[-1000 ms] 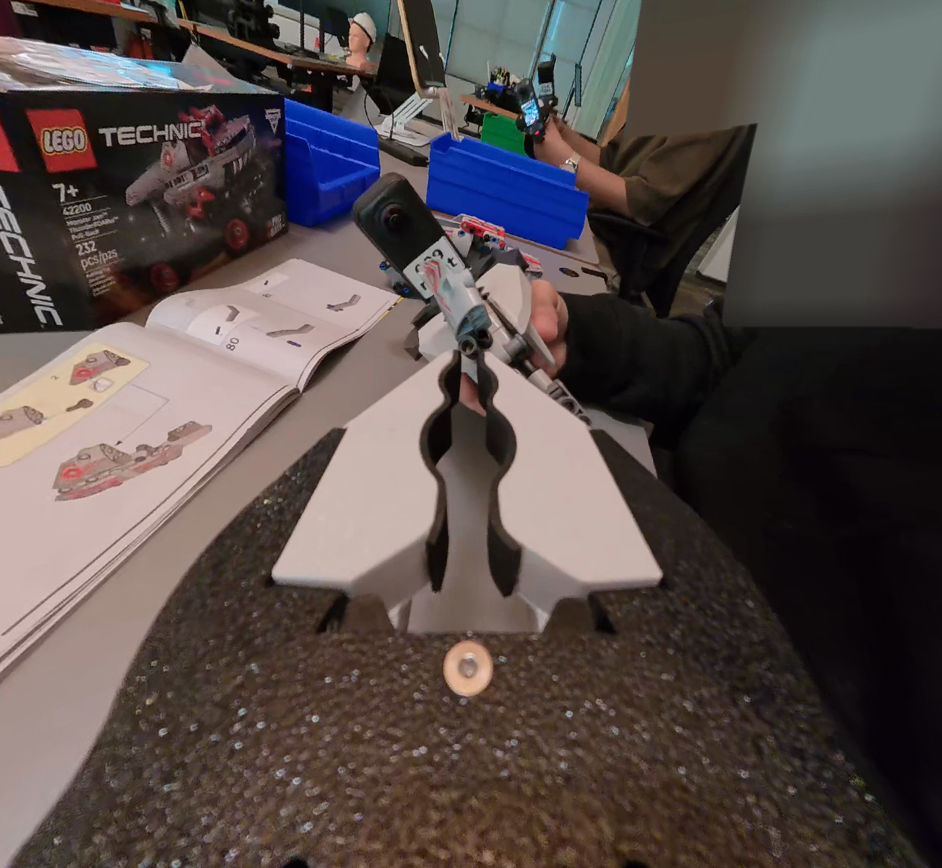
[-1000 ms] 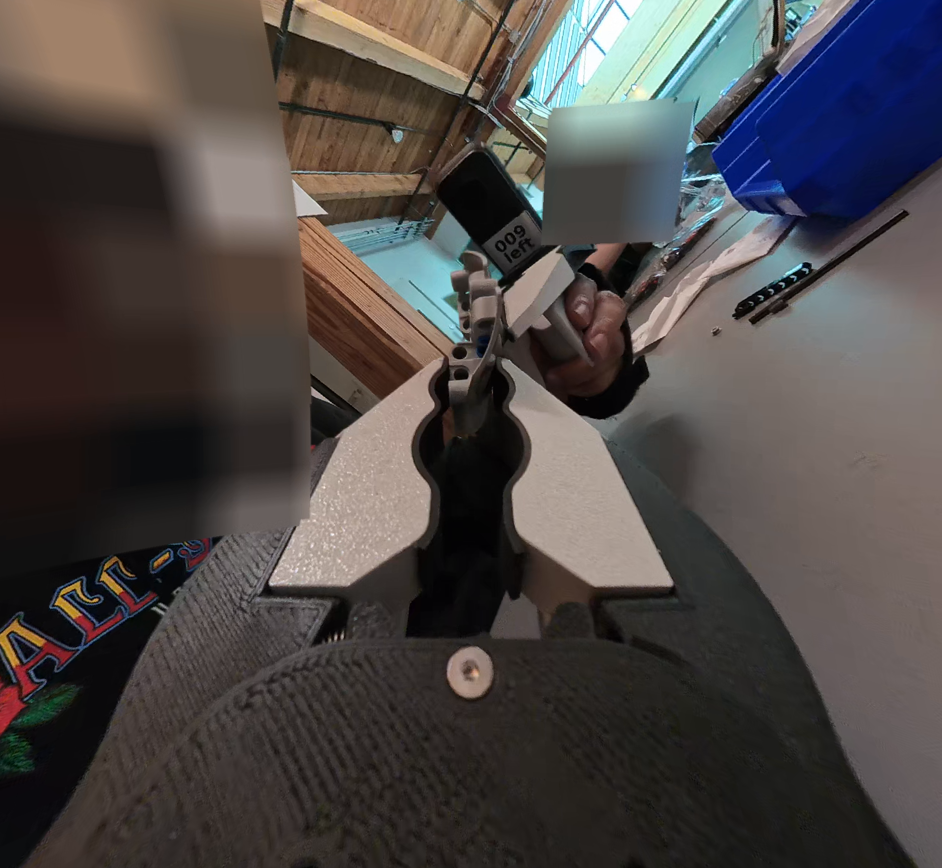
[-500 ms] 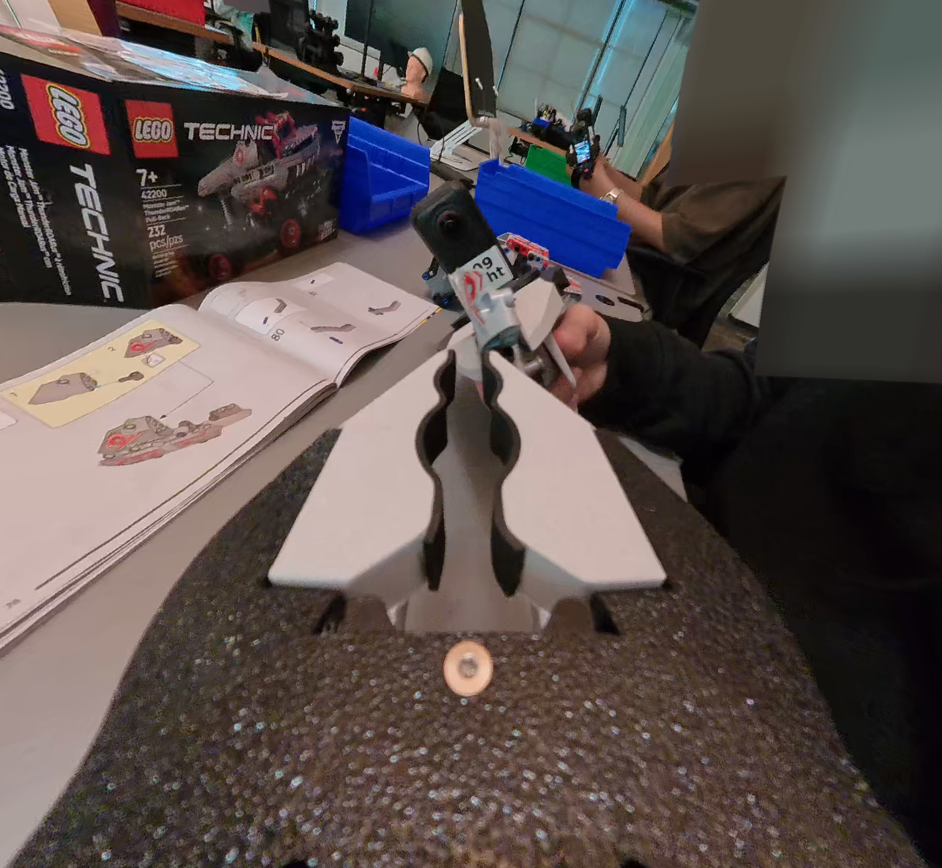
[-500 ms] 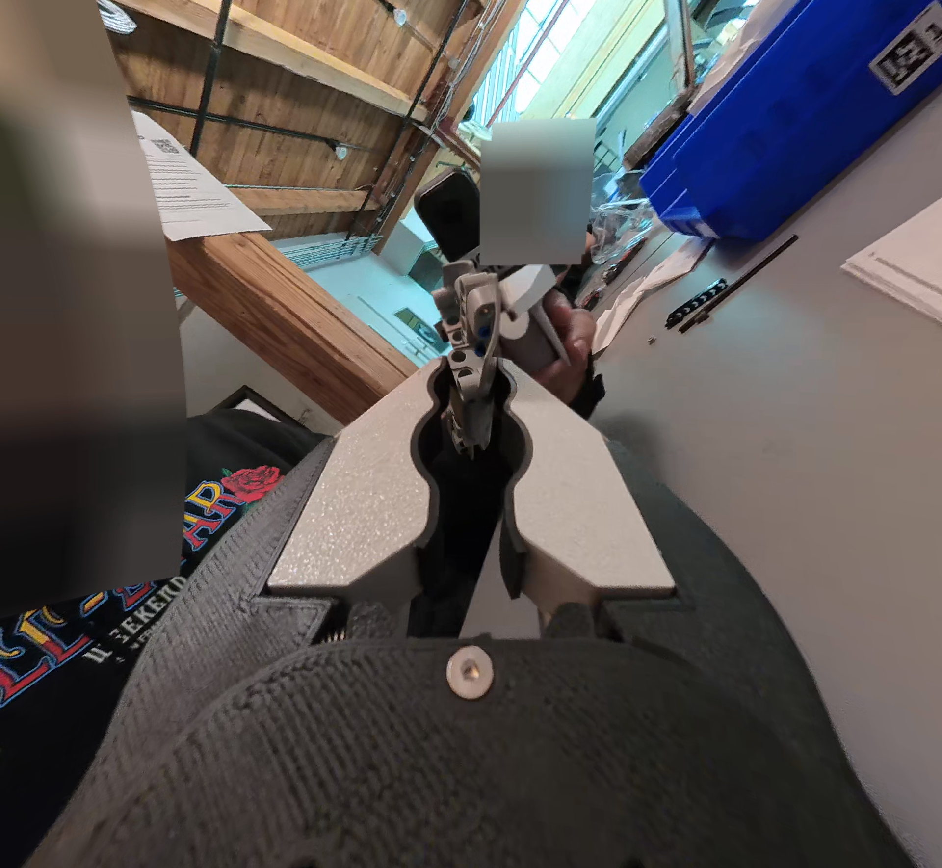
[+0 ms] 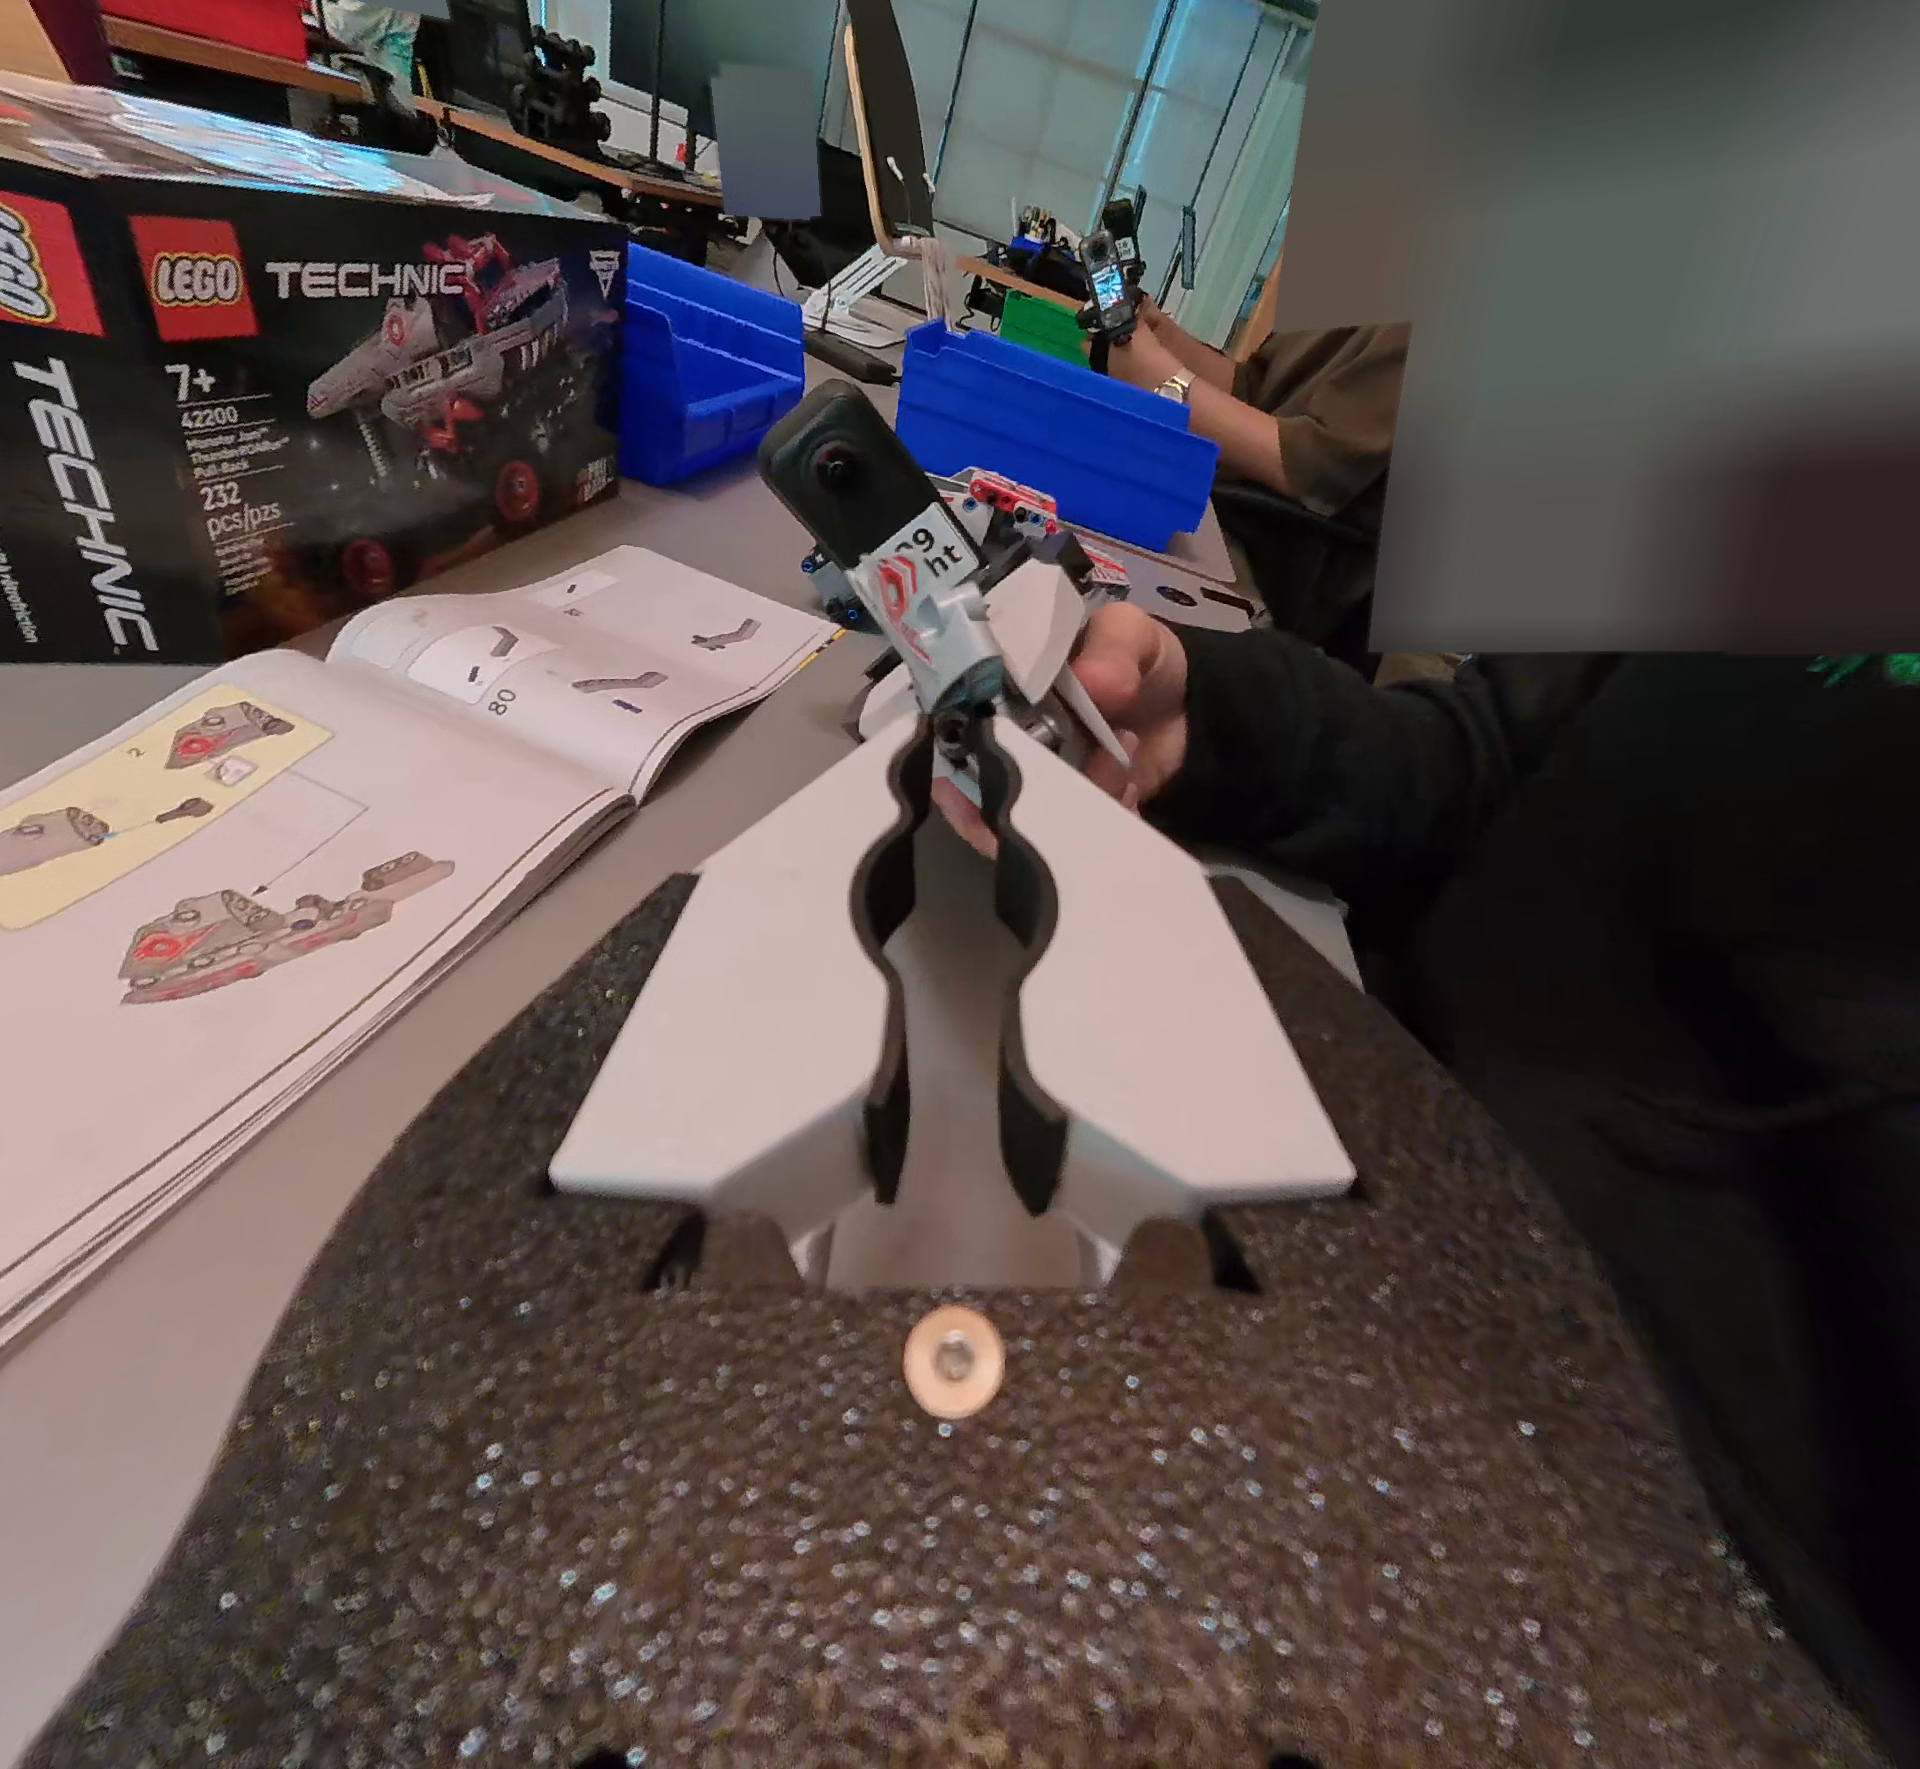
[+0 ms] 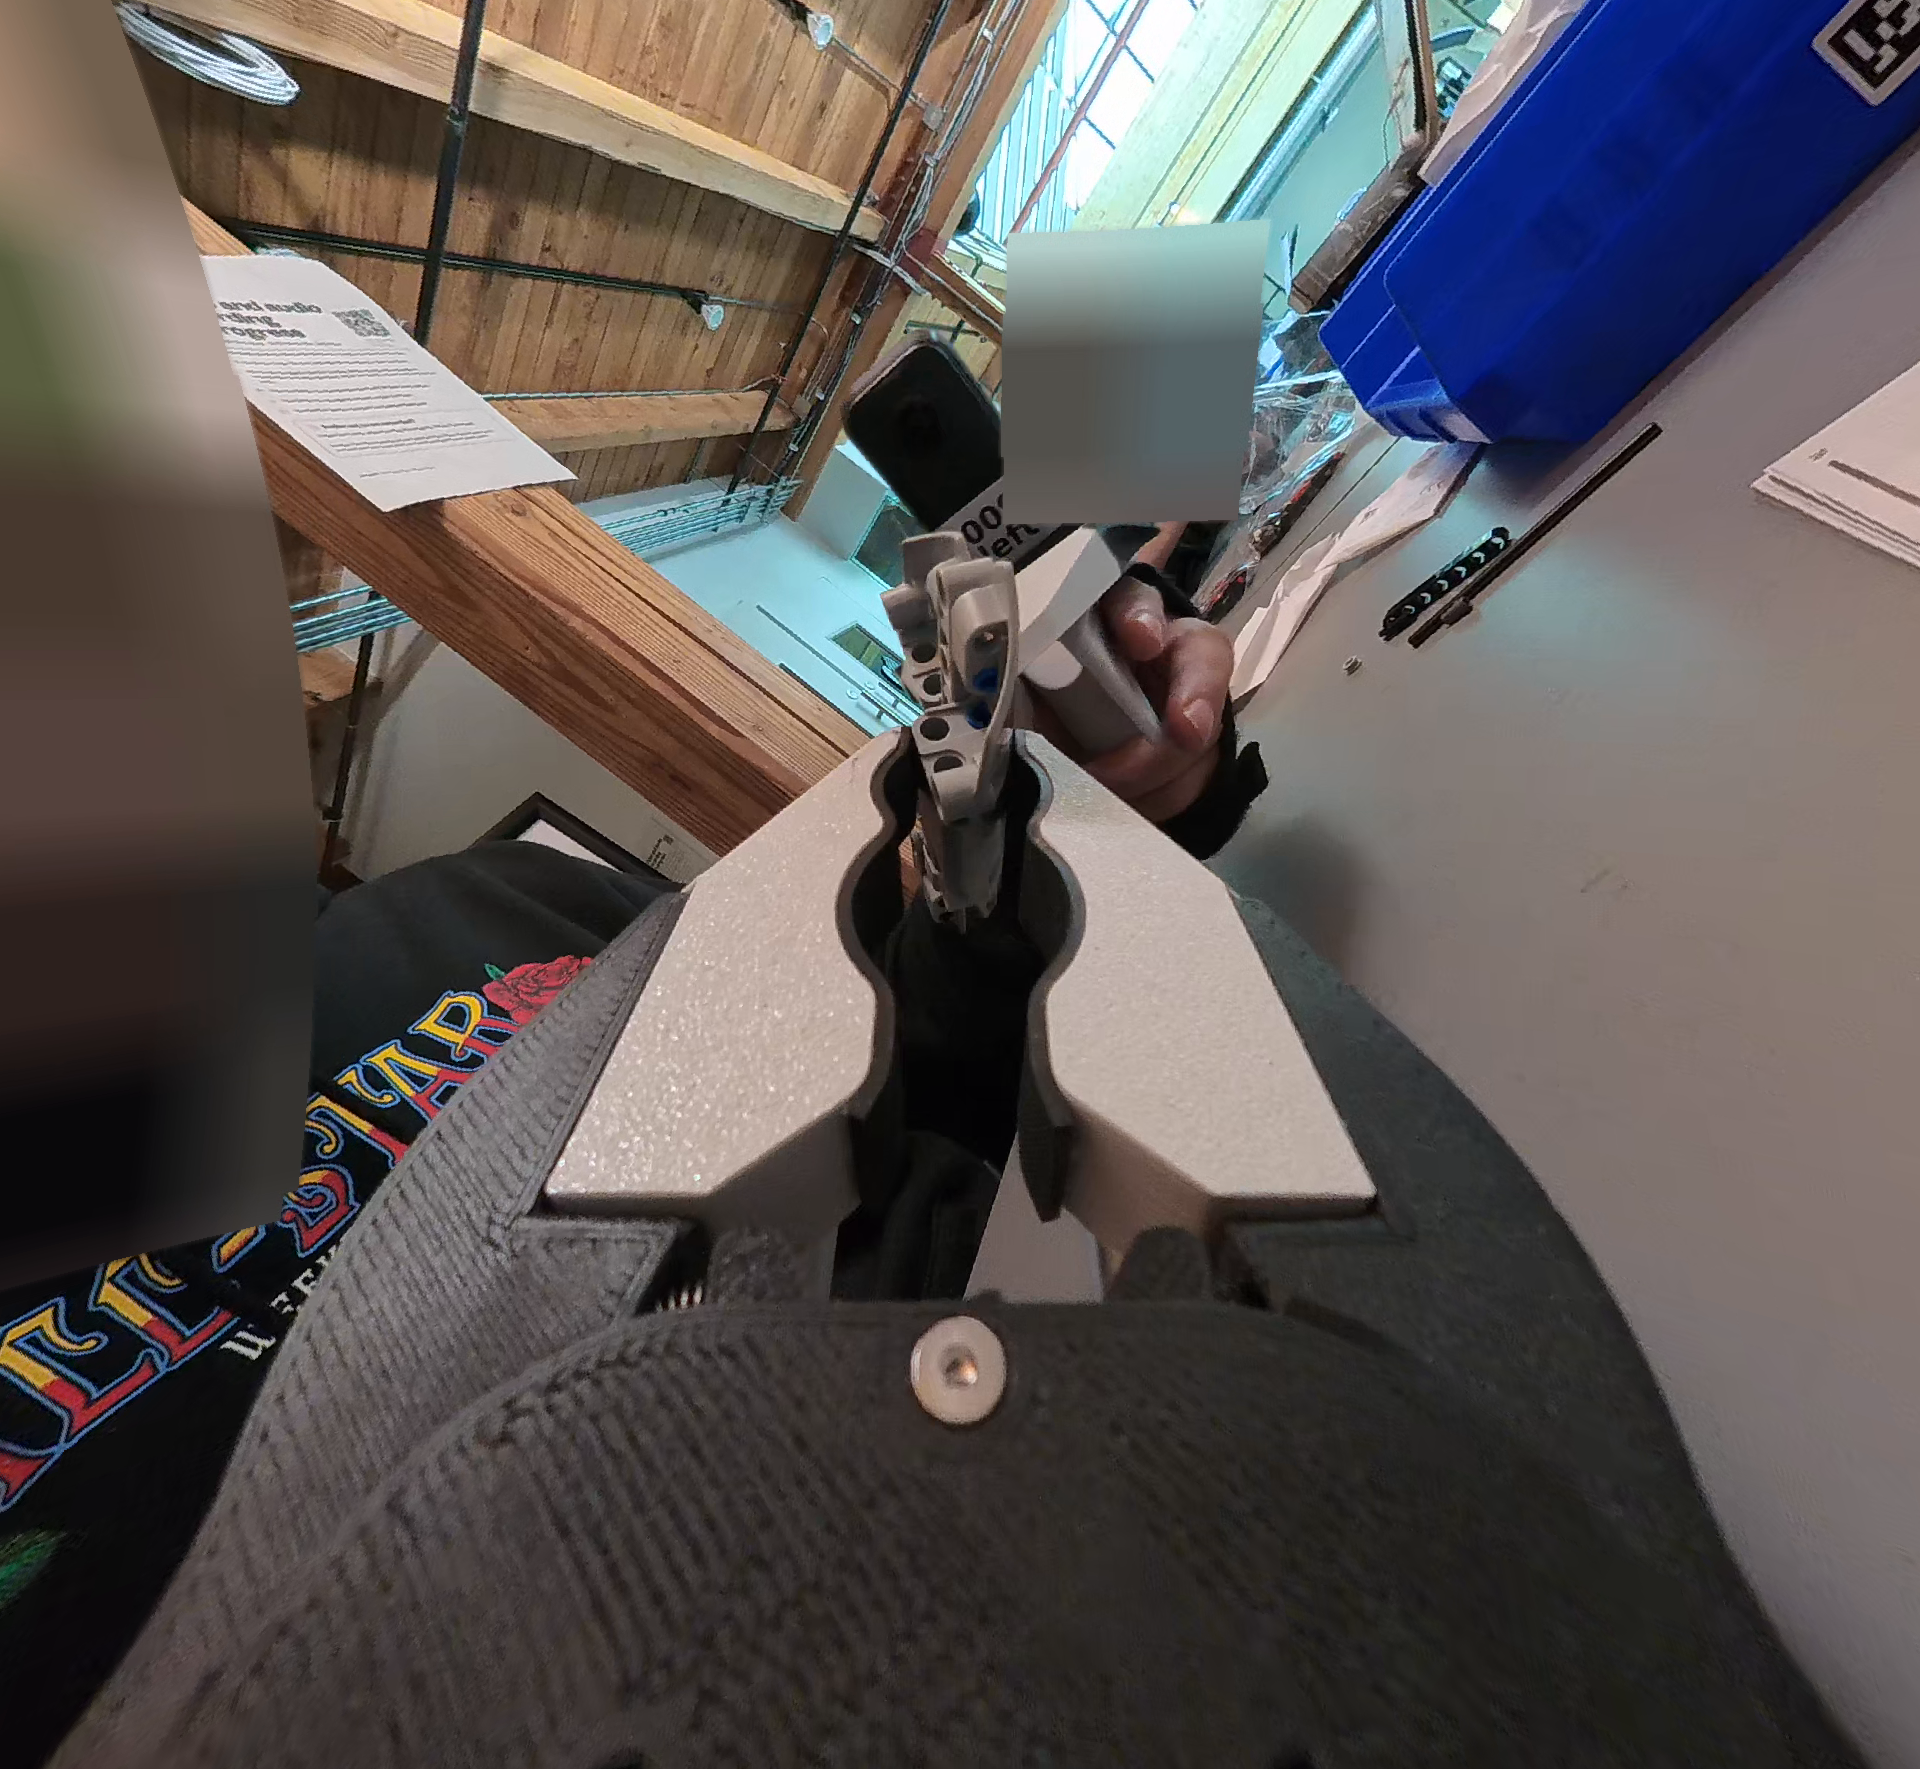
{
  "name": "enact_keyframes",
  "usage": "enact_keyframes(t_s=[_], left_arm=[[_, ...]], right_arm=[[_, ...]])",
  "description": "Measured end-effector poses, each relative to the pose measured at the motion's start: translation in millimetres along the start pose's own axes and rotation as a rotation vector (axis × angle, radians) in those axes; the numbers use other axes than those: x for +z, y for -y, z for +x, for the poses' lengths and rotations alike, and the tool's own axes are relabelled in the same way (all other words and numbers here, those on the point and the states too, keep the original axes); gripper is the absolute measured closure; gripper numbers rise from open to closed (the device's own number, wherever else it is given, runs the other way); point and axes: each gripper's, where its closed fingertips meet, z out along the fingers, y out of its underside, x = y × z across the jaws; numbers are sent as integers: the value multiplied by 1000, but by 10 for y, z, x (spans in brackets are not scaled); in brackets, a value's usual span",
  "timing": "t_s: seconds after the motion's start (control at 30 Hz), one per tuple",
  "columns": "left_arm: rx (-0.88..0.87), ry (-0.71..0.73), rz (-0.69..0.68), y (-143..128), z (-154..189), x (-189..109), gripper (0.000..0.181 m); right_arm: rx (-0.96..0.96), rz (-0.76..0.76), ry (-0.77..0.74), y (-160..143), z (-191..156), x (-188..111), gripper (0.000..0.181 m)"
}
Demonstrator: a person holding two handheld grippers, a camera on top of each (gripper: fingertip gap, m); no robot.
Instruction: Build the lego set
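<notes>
Grey worktop [image 5: 436, 1137] in a busy workshop, wooden beams showing overhead in the right wrist view; we list it left to right.

Left wrist view, left edge: black set box [image 5: 260, 410] standing on the table. Below it, open instruction booklet [image 5: 343, 815], lying flat. Centre background: two blue bins [image 5: 1049, 441], with loose built parts just in front of them. Right: another person seated at the far side, apart from our work.

Centre of both views: small grey sub-assembly [image 6: 961, 691], with a red-marked panel and blue pins, held in the air above the table. Left gripper [image 5: 951, 753] is closed narrow on its lower end; right gripper [image 6: 956, 784] is likewise pinched on its beam. Both tongs hold the same piece from opposite sides.

Step in hand, as we judge it: turning or seating a part on this sub-assembly. To do it well we keep one gripper firm as the anchor, let the other press along the pin axis, and avoid twisting, which could pop the joints.

Right wrist view, right side: black axle and toothed black strip [image 6: 1444, 581] on the table, near a blue bin [image 6: 1621, 192]. Nothing stands between the grippers; the booklet is close beneath.
</notes>
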Motion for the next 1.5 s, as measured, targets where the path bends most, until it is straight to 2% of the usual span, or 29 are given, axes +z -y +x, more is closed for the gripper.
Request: enact_keyframes(t_s=[0.27,0.53,0.77,0.93,1.07,1.13,1.2,1.23,1.37,1.5], left_arm=[[24,-20,-8,-16,25,-28,174],[77,23,-53,-92,-14,5,177],[-158,-19,-31,-127,-77,19,178],[-215,-16,2,-119,-120,30,179],[-53,71,-67,-184,-178,-6,178],[-5,86,-58,-106,-162,-60,153],[3,79,-51,-45,-120,-75,146],[5,87,-50,-34,-114,-60,146],[18,139,-53,-24,-137,-10,177],[0,205,-151,-133,-228,-68,181]], right_arm=[[-8,-5,-4,-9,5,9,166],[-15,-24,-24,-37,33,7,166],[-176,-68,-151,-33,125,-22,167],[-209,-60,-192,-1,159,-38,166],[-222,-66,-220,-4,201,-47,167],[-272,-85,-262,-9,230,-66,166],[-301,-103,-296,-19,265,-72,166],[-305,-112,-294,-38,267,-59,166],[-371,-202,-340,-161,326,-5,166],[-420,-272,-389,-242,405,-16,167]])
